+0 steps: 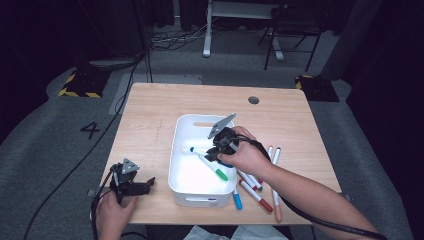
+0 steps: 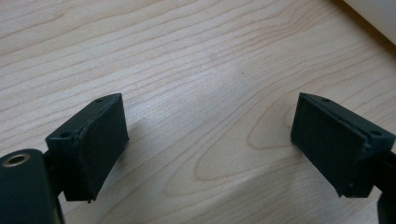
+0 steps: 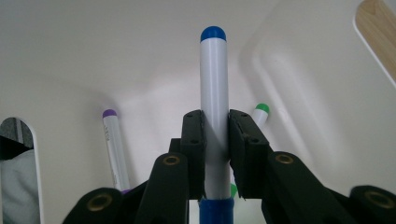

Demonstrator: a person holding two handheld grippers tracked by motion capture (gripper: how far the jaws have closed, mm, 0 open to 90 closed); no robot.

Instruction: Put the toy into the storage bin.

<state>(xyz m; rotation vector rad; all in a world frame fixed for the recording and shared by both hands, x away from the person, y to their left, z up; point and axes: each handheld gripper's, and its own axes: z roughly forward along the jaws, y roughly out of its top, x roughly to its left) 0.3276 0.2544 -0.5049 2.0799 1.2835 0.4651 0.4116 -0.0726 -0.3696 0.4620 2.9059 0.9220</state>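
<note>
My right gripper [image 1: 218,150] hangs low inside a white bin [image 1: 180,150] in the middle of the wooden table. Its jaws are shut on a white marker with a blue cap [image 3: 213,74], which points away from me along the jaws of the right gripper [image 3: 215,122]. A purple-capped marker [image 3: 114,149] and a green-capped marker [image 3: 259,113] lie on the bin floor below it. The green marker [image 1: 216,171] also appears from above. My left gripper [image 1: 137,186] rests near the table's front left corner. There the left gripper [image 2: 210,135] stands open over bare wood, nothing between its pads.
Several loose markers [image 1: 256,192] lie on the table just right of the bin, close under the right forearm. A round cable hole [image 1: 253,100] sits near the far right edge. The bin's corner [image 2: 373,14] lies beyond the left gripper.
</note>
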